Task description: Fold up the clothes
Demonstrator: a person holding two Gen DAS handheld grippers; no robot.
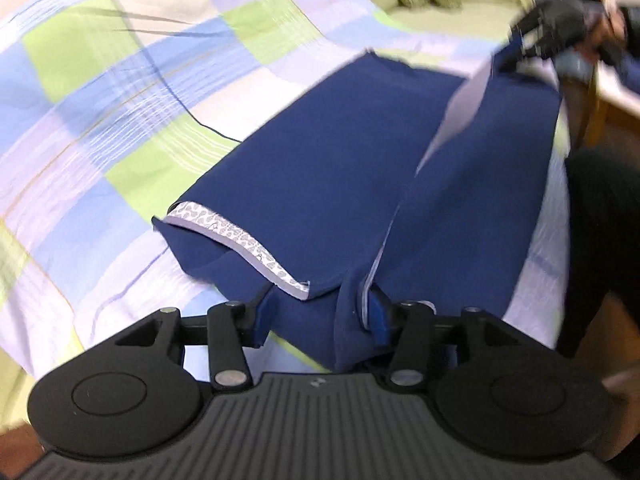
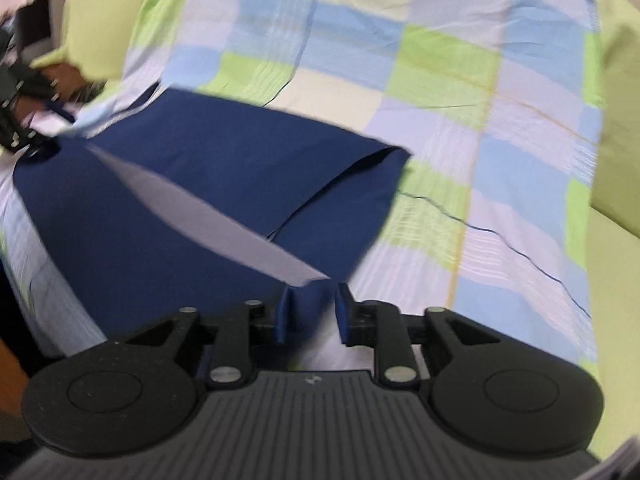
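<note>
One navy garment (image 1: 352,152) lies spread on the checked bedsheet (image 1: 100,92), already doubled over itself: a pale lining shows along a diagonal slit across its middle, and a patterned grey band (image 1: 236,240) edges the near left corner in the left wrist view. It sits toward the near right side of the bed, with the green cover (image 2: 616,280) showing beyond the sheet.

The left gripper (image 1: 320,316) sits at the near edge of the cloth with its fingers apart; a bunched fold of navy cloth lies between them, but the pads do not seem to press on it. The right gripper (image 2: 314,312) is at the opposite end, fingers a little apart, with a small tuck of the hem between them, loosely if at all. Each wrist view shows the other gripper at the far end of the cloth, blurred.

By my reading a fold has just been laid down and both corners are being let go. The next move likely calls for drawing both grippers clear without dragging the cloth, then taking fresh hold on one short edge to bring it over the other, keeping the layers lined up so the lining stays tucked inside.
</note>
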